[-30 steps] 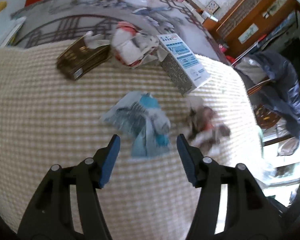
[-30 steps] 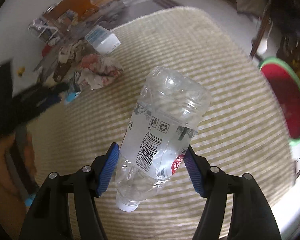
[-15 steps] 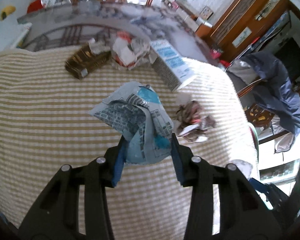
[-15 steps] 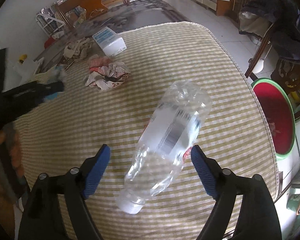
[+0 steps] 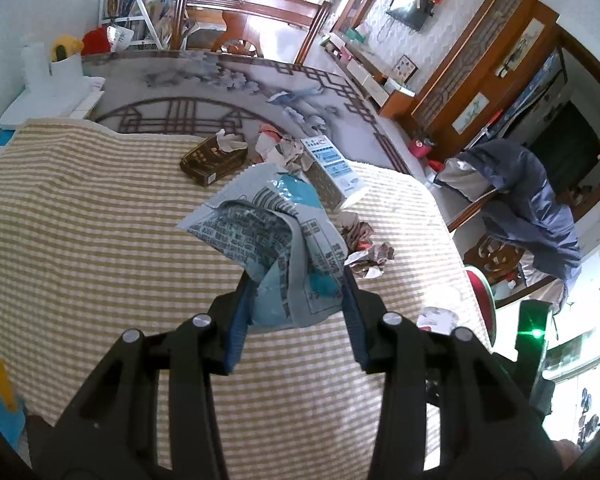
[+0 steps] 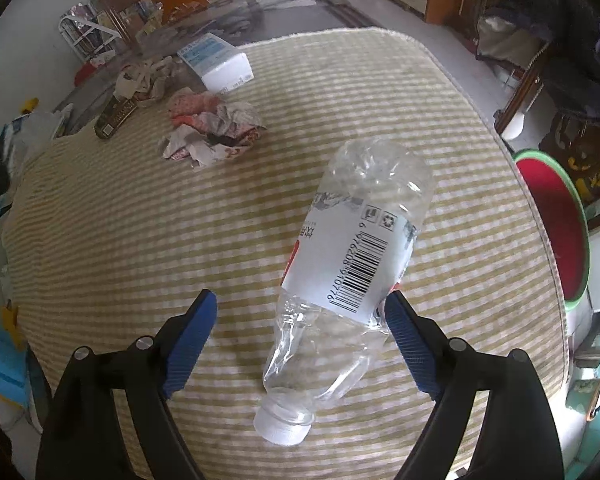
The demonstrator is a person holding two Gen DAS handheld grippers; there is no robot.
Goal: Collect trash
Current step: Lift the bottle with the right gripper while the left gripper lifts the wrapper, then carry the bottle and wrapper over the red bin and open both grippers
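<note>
My left gripper (image 5: 298, 296) is shut on a crumpled blue-and-white printed wrapper (image 5: 276, 240) and holds it above the striped tablecloth (image 5: 80, 248). My right gripper (image 6: 302, 316) is open; a clear plastic bottle (image 6: 356, 272) with a barcode label lies on the cloth between its jaws, leaning against the right finger, cap toward me. A crumpled paper wad (image 6: 212, 128) lies further back, also in the left wrist view (image 5: 364, 248). A red bin with a green rim (image 6: 556, 220) stands off the table's right edge.
At the far side lie a brown box (image 5: 212, 160), more crumpled paper (image 5: 276, 146) and a white-and-blue carton (image 5: 332, 168). A chair draped with a dark jacket (image 5: 528, 200) stands to the right. Clutter sits at the left edge.
My left gripper closed on the wrapper and lifted it off the cloth. My right gripper opened and released the bottle, which now lies on the cloth.
</note>
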